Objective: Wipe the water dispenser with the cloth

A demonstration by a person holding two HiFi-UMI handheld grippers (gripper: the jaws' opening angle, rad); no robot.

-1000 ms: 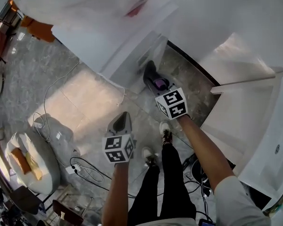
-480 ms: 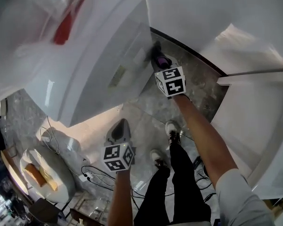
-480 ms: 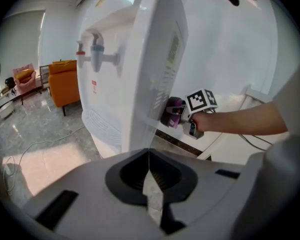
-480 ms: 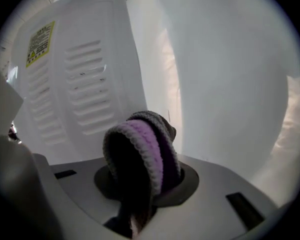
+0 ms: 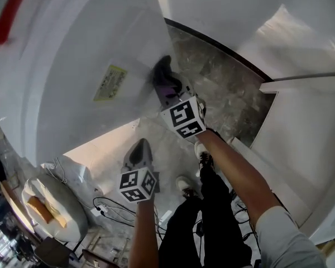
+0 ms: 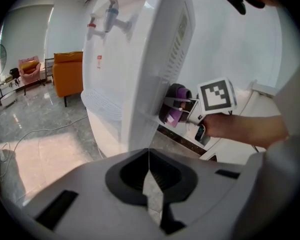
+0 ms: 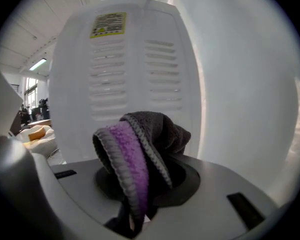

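The right gripper (image 7: 140, 196) has its jaws clamped on a grey-and-purple cloth (image 7: 135, 149), bunched and pressed against the rear panel of the white water dispenser (image 5: 72, 66), close to that panel's right edge and lower than its yellow label (image 5: 111, 82); vent slots (image 7: 160, 79) run just above the cloth; the left gripper (image 6: 150, 184) hangs nearer, jaws closed together on nothing, apart from the dispenser; right of the dispenser, bare marble floor (image 5: 212, 77) lies open up to the white wall (image 5: 229, 10); cables (image 5: 109, 202) trail at near left.
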